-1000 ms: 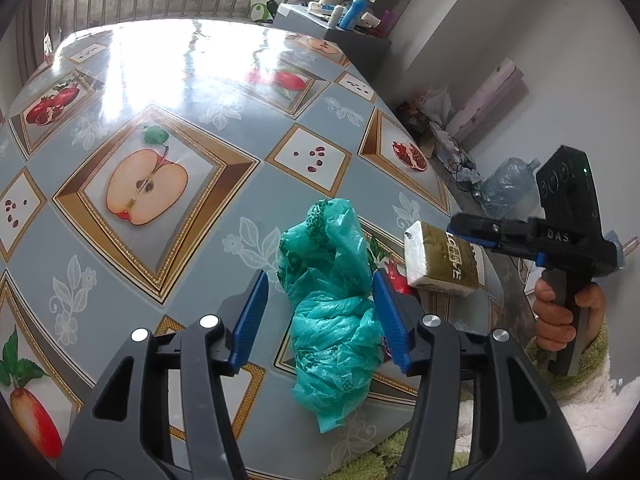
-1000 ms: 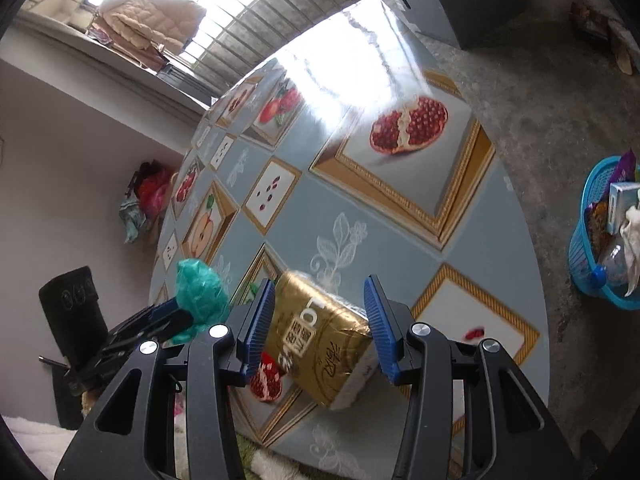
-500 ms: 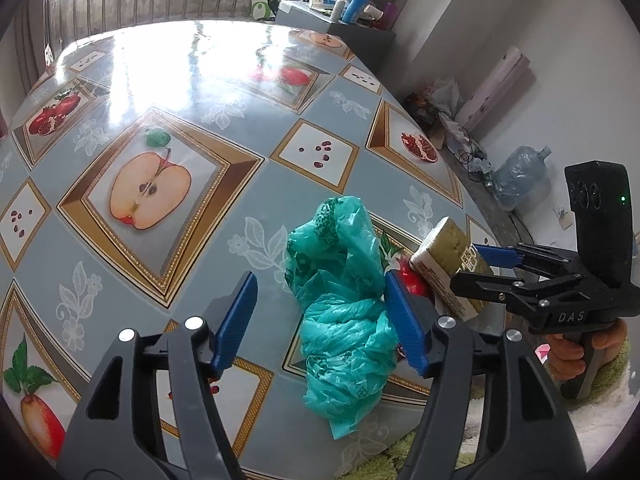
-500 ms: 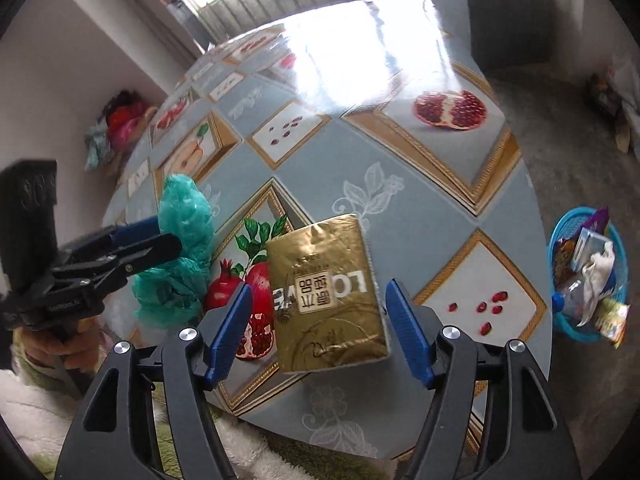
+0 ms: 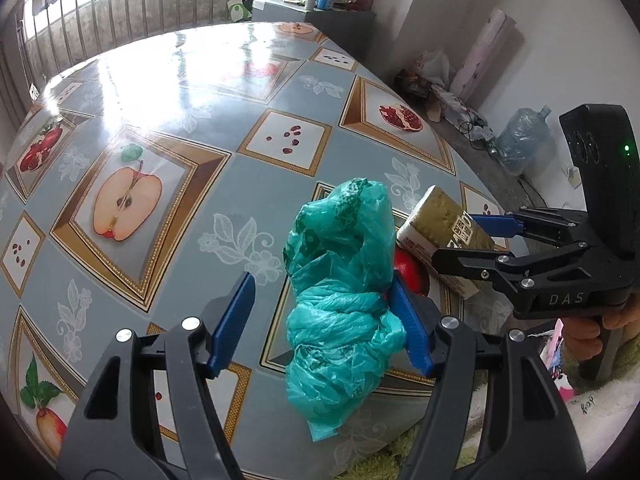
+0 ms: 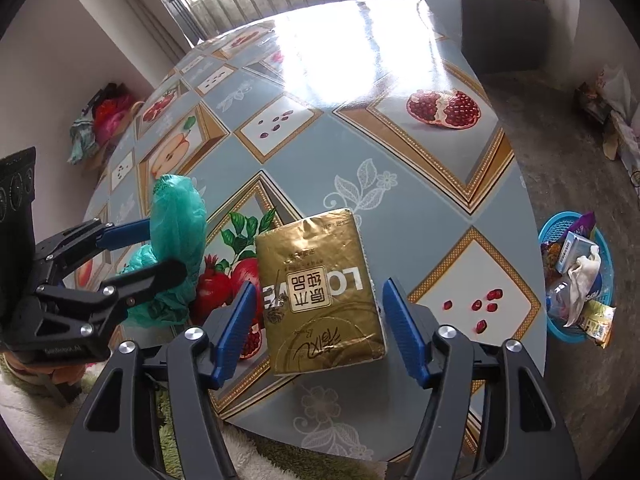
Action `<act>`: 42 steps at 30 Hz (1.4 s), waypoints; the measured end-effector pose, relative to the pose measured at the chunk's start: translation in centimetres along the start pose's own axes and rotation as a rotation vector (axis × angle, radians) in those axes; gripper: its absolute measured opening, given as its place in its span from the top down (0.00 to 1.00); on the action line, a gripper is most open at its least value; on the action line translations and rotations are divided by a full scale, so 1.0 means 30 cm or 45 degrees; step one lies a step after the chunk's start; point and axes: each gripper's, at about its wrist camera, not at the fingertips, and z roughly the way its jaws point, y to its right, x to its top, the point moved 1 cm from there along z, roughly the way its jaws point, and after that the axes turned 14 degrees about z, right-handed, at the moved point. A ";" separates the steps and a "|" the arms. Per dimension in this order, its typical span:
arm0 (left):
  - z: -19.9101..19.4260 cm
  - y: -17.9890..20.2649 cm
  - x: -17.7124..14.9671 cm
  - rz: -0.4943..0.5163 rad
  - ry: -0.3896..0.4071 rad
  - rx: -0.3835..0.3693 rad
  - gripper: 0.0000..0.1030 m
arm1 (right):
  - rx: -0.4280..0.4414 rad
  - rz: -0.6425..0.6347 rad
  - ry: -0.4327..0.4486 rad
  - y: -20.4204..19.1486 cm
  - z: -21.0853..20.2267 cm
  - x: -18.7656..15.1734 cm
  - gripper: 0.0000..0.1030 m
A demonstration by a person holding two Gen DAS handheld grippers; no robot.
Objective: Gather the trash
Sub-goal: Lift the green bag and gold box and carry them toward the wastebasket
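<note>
Gold foil wrapping covers a soft rectangular tissue pack lying flat near the front edge of the surface; its label reads "LO", partly cut off, above Chinese characters. The right gripper sits over it with jaws apart, having just narrowed a little, blue ribbed pads clear of the pack's sides. Beside it lies a crumpled teal plastic bag, thin and wrinkled. The left gripper straddles the bag, jaws wide after just opening; one pad brushes the bag, the other stands clear. "DAS" is printed on the right gripper's black body. The glossy oilcloth shows framed apples and pomegranates. A blue basket of wrappers stands on the floor.
</note>
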 end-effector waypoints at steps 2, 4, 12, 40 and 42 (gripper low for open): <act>0.007 0.011 0.001 0.019 -0.013 0.009 0.38 | -0.001 0.011 0.003 0.003 0.000 0.003 0.44; 0.014 0.023 0.002 0.043 -0.022 0.027 0.42 | 0.004 0.031 0.009 0.013 -0.005 0.001 0.46; 0.021 0.041 0.005 0.074 -0.032 0.040 0.53 | 0.024 0.087 0.028 0.033 -0.017 -0.005 0.48; -0.054 0.054 0.010 0.114 0.046 0.133 0.55 | 0.109 0.220 0.102 0.109 -0.106 0.006 0.49; -0.069 0.053 0.014 0.112 0.067 0.122 0.55 | 0.123 0.239 0.116 0.119 -0.123 0.009 0.49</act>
